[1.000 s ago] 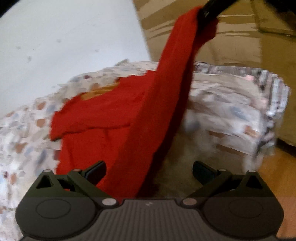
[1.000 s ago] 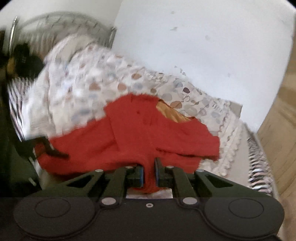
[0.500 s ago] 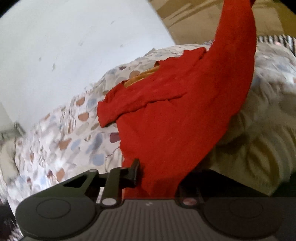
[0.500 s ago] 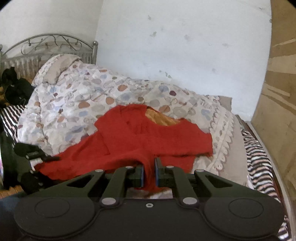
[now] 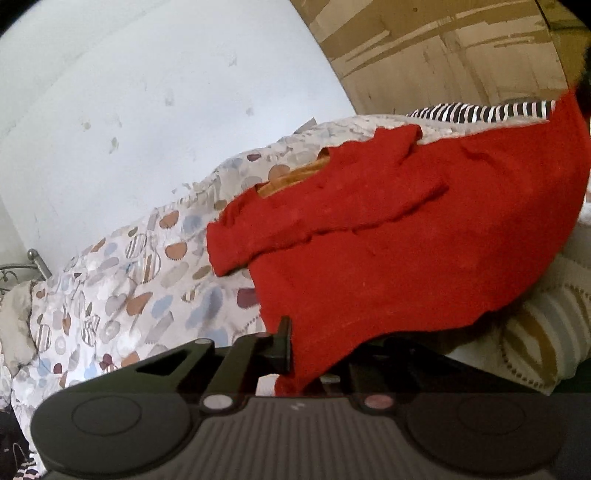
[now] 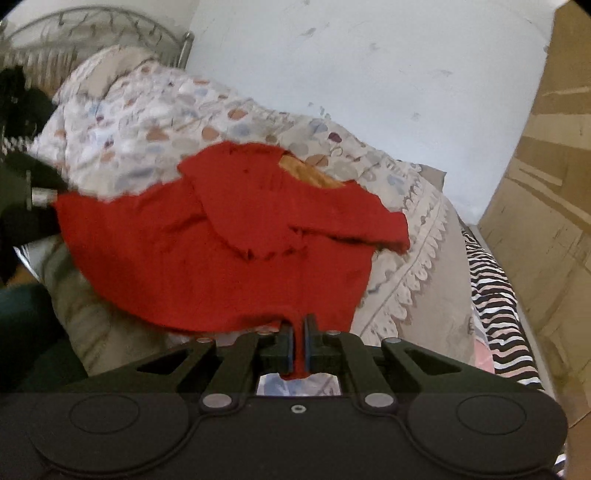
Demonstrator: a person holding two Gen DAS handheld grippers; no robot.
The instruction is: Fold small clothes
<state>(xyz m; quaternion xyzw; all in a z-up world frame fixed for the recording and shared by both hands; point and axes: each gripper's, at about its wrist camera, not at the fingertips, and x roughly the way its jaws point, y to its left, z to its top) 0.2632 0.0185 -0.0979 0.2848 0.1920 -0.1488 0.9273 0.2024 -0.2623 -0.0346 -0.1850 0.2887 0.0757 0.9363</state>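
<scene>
A small red knit sweater (image 5: 388, 236) with an orange lining at the neck lies spread over the patterned quilt, both sleeves folded across its front. My left gripper (image 5: 303, 347) is shut on one bottom corner of the sweater; its right finger is hidden under the cloth. My right gripper (image 6: 298, 343) is shut on the other bottom corner of the sweater (image 6: 221, 251), with red cloth pinched between the pads. The left gripper also shows at the left edge of the right wrist view (image 6: 37, 192).
The bed carries a dotted quilt (image 6: 147, 122), a striped sheet (image 6: 495, 306) and a metal headboard (image 6: 74, 33). A white wall (image 5: 147, 110) runs behind the bed. Brown cardboard (image 6: 546, 184) stands at the foot end. A beige knit blanket (image 5: 535, 325) lies under the hem.
The left gripper closed on the sweater's hem corner. The sweater went from hanging off the right gripper to being stretched wide between both grippers over the quilt.
</scene>
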